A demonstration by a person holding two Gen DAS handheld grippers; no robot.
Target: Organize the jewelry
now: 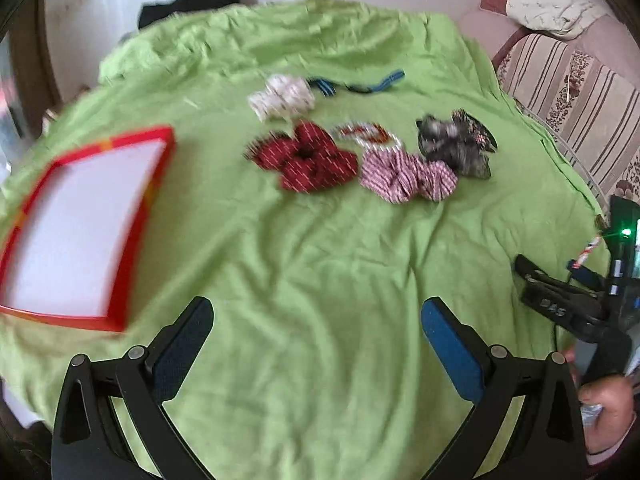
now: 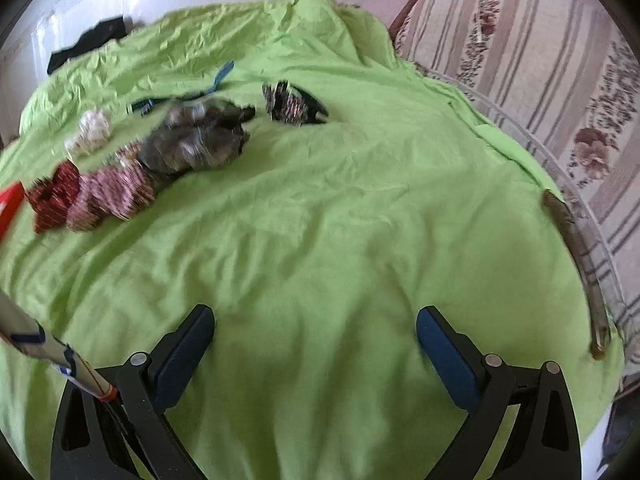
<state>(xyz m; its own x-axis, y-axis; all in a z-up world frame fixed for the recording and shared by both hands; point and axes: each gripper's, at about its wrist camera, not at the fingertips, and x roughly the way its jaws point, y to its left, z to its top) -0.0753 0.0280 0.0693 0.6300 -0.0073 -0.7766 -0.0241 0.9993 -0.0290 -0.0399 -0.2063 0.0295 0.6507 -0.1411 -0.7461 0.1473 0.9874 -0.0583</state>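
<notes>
— Wrinkled lime-green cloth [image 1: 320, 280] covers the round tabletop, a striped sofa [image 1: 568, 92] behind it on the right. What does the left wrist view show?

— Left tongs [image 1: 318, 322] spread apart over bare cloth, holding nothing. A shallow red-rimmed box with a white floor [image 1: 76, 236] lies at the left. Farther off sits a cluster: dark red patterned scrunchie [image 1: 308, 158], pink-and-white striped scrunchie [image 1: 406, 176] just right of it, grey-black scrunchie [image 1: 456, 148] beyond that, white scrunchie [image 1: 282, 96] behind, a blue strap [image 1: 360, 82] farthest. A beaded red-and-white piece [image 1: 366, 134] lies between them, blurred.

— And the right wrist view?

— Right tongs [image 2: 316, 330] are also apart and empty, near the middle of the cloth. The same pile sits far left; the grey-black scrunchie touches the pink one. A dark patterned hair clip [image 2: 294, 104] lies just right of the pile.
</notes>
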